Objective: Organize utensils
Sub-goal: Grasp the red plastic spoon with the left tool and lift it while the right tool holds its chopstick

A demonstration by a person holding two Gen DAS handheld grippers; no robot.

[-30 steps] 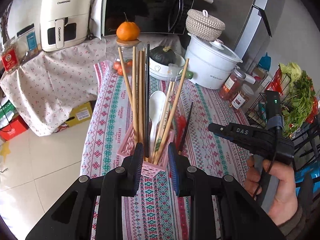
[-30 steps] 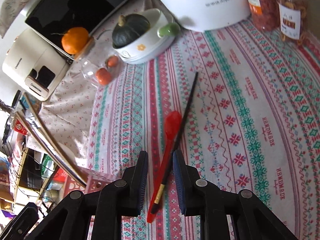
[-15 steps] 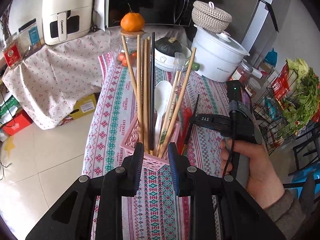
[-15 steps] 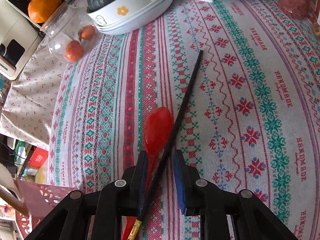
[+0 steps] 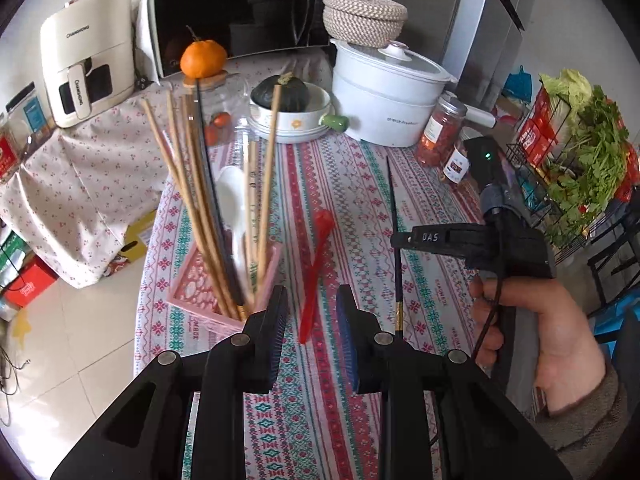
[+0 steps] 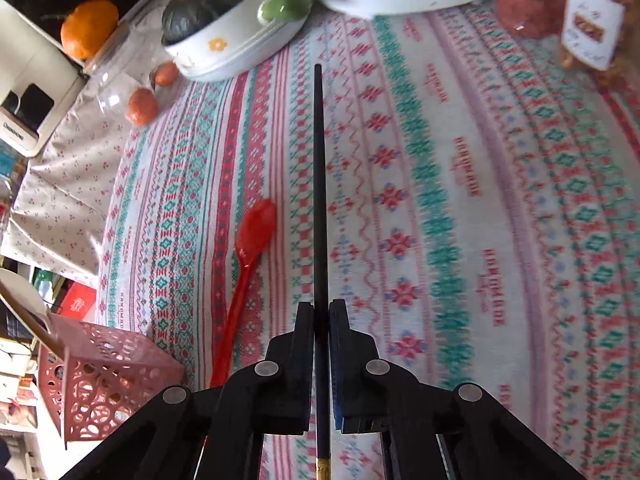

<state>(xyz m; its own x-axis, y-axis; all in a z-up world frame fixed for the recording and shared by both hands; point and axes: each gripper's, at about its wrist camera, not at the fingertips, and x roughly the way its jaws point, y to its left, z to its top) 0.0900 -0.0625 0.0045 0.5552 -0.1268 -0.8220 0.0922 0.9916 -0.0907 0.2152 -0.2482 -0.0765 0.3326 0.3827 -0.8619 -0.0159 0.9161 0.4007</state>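
Observation:
My right gripper (image 6: 321,312) is shut on a black chopstick (image 6: 319,184) and holds it pointing away over the patterned tablecloth; it also shows in the left wrist view (image 5: 394,216), where the right gripper (image 5: 400,238) crosses it. A red plastic spoon (image 6: 250,264) lies on the cloth left of the chopstick, also in the left wrist view (image 5: 316,264). A pink perforated basket (image 5: 208,280) holds several wooden chopsticks, a black one and a white spoon; it also shows in the right wrist view (image 6: 100,384). My left gripper (image 5: 311,312) is open and empty, just right of the basket above the red spoon's handle.
At the table's far end stand a white bowl with a dark squash (image 5: 288,116), a white cooker (image 5: 384,100), jars (image 5: 440,132) and a glass jar topped with an orange (image 5: 202,60). A microwave (image 5: 240,12) stands behind. The table's left edge (image 5: 148,264) drops to the floor.
My right gripper has closed on the black chopstick and lifted it off the cloth. My left gripper has shifted right, away from the basket, which now stands to its left.

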